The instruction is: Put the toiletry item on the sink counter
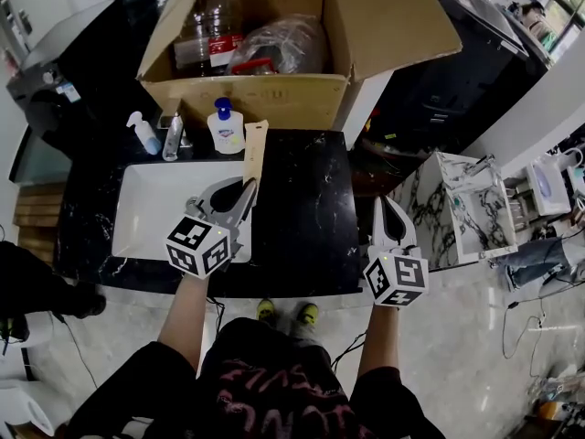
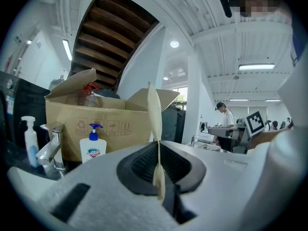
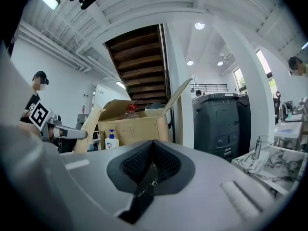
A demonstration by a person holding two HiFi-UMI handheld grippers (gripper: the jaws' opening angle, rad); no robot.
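Observation:
My left gripper (image 1: 248, 188) (image 2: 158, 152) is shut on a thin flat tan toiletry item (image 1: 254, 152) (image 2: 154, 113), seemingly a wooden comb. It stands up out of the jaws, edge-on in the left gripper view. In the head view the gripper hovers over the right edge of the white sink basin (image 1: 146, 210), and the item reaches toward the back of the black marble sink counter (image 1: 306, 213). My right gripper (image 1: 385, 205) (image 3: 152, 146) is shut with nothing in it, just off the counter's right edge.
An open cardboard box (image 1: 274, 94) holding bottles stands at the counter's back. In front of it are a blue-capped soap pump bottle (image 1: 225, 129), a faucet (image 1: 173, 136) and a small spray bottle (image 1: 143, 133). A marble-patterned stand (image 1: 469, 210) sits to the right.

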